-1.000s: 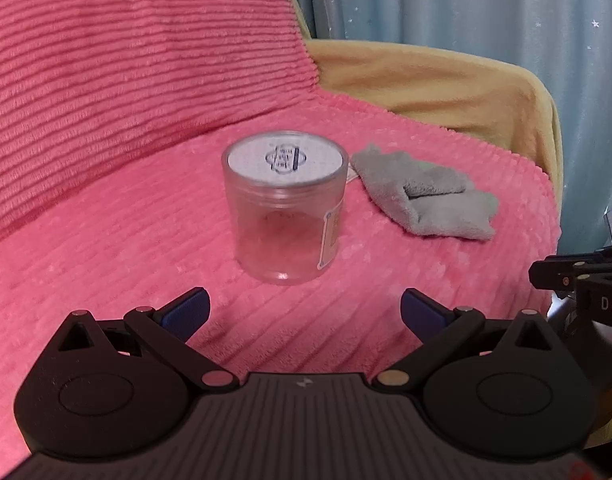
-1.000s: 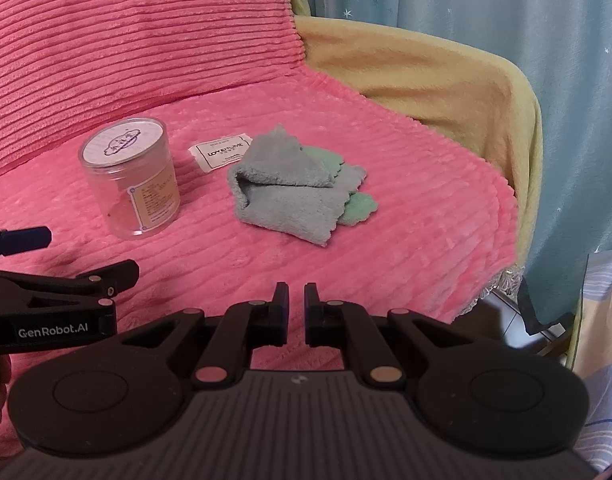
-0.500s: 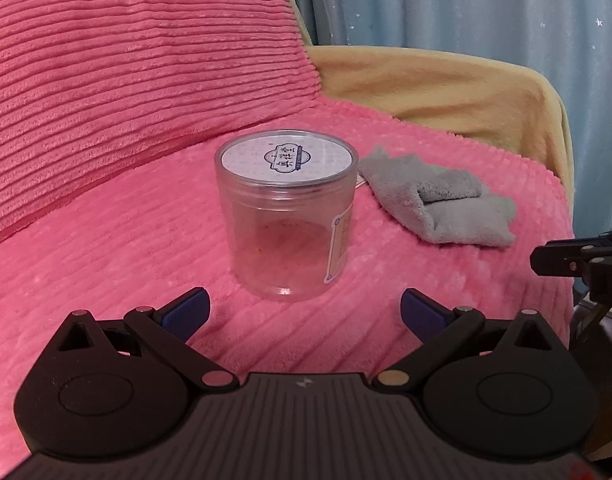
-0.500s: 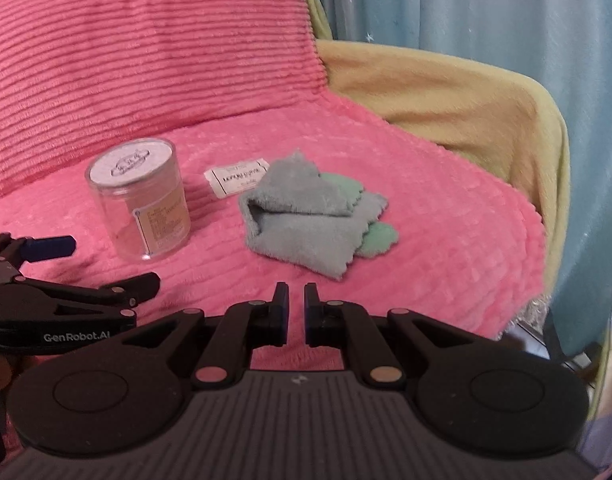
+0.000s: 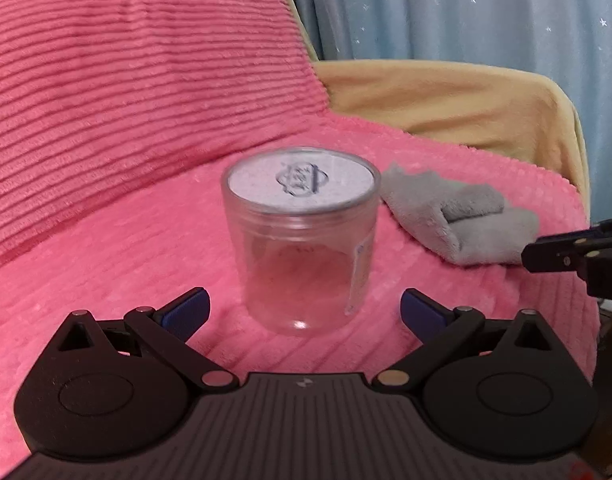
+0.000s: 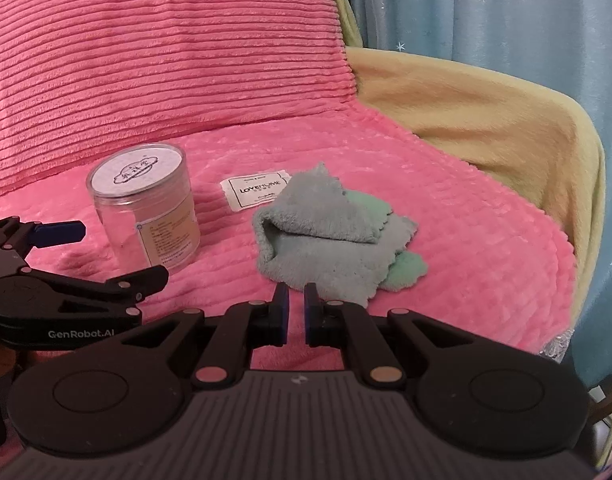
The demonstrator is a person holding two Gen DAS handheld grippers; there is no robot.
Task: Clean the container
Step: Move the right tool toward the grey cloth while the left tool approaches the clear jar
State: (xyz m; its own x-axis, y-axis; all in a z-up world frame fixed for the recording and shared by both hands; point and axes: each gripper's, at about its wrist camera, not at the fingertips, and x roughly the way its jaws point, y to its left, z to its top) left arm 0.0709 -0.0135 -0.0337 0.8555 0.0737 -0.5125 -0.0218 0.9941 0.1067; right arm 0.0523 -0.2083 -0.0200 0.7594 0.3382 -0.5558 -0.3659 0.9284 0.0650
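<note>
The container (image 5: 302, 248), a clear jar with a white printed lid, stands upright in the middle of the left wrist view, just above the left gripper (image 5: 304, 310). This gripper is spread wide, with nothing between its blue pads, and the jar is not touched by them. In this view the picture is a little blurred, and only the grey side of the cloth (image 5: 461, 220) shows, at the right of the jar.

The right wrist view shows more. There the jar (image 6: 146, 208) is in the left half of the frame, with a paper label on its side. Between jar and cloth lies a white tag (image 6: 254, 192) with printed letters, which the left view does not show. The cloth (image 6: 325, 236) is folded, and a green layer shows under the grey one. The right gripper (image 6: 296, 312) is at the lower centre, nearly closed with a narrow gap, and holds nothing.

All things rest on a pink ribbed blanket (image 6: 465, 240). Behind it is a pink ribbed cushion (image 6: 166, 60), a yellow cover (image 6: 485, 120) at the right, and a blue curtain (image 6: 505, 8) with small stars.
</note>
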